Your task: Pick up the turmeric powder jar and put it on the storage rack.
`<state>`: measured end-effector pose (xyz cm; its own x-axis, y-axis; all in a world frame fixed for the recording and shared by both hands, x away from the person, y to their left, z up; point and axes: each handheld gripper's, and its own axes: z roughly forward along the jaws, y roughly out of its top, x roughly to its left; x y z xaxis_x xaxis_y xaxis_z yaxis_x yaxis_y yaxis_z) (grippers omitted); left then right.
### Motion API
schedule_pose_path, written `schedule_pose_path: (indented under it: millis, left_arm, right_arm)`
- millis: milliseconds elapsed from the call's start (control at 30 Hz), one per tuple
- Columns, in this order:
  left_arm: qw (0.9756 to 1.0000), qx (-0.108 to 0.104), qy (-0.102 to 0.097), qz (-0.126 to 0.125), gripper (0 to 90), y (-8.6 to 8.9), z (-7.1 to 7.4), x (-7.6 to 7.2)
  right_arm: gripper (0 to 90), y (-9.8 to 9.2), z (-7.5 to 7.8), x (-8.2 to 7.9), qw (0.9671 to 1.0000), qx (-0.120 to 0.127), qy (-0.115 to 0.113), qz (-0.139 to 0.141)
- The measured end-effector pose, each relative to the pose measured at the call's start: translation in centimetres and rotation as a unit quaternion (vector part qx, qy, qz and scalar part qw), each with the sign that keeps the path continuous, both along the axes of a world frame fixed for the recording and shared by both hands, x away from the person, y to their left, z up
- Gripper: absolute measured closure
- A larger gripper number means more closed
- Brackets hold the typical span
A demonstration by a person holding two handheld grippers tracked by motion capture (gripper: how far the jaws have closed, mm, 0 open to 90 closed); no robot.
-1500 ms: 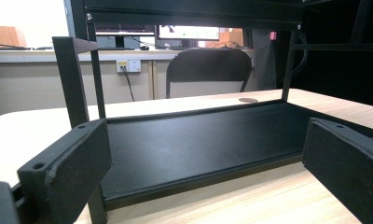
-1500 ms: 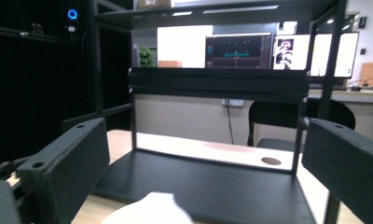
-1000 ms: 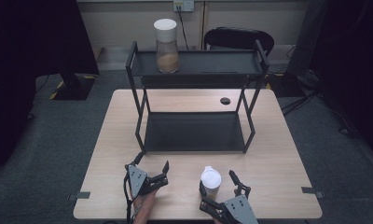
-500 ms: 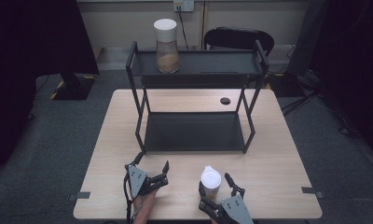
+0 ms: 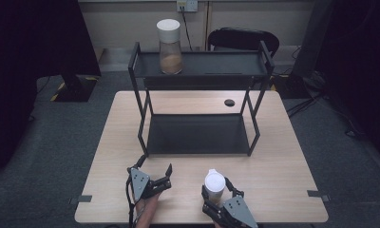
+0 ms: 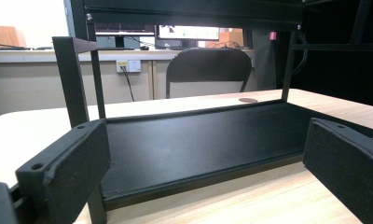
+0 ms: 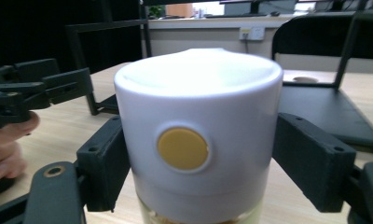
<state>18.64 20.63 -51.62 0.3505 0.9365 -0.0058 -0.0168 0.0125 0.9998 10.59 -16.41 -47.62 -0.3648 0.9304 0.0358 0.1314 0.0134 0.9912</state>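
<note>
Our right gripper (image 7: 198, 158) has just been closing its jaws around the white-lidded jar (image 7: 196, 135) at the table's near edge, pads touching its lid. We judge it rigid, smooth, slippery; grip lower, on the body.

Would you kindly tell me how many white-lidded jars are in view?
2. One jar stands on the top shelf of the black rack, toward its left end. The other jar stands on the table's near edge, between the right gripper's jaws.
</note>
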Motion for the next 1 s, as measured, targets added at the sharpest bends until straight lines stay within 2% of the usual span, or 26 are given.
schedule_pose_path:
  millis: [200,267,700,1000]
  left_arm:
    - [1.0000,0.000,0.000,0.000,0.2,0.00,0.00,0.00]
    - [1.0000,0.000,0.000,0.000,0.2,0.00,0.00,0.00]
    - [1.0000,0.000,0.000,0.000,0.3,-0.01,0.01,0.00]
    - [1.0000,0.000,0.000,0.000,0.4,0.00,0.00,0.00]
  right_arm:
    - [25.8,0.28,0.00,0.03,0.9997,-0.024,0.009,0.007]
    - [27.3,-0.08,0.12,0.27,0.9997,-0.016,0.017,0.012]
    - [29.7,-0.01,0.21,0.18,0.9996,-0.020,0.015,0.010]
    - [29.8,0.00,0.55,-0.03,0.9996,-0.024,0.004,0.014]
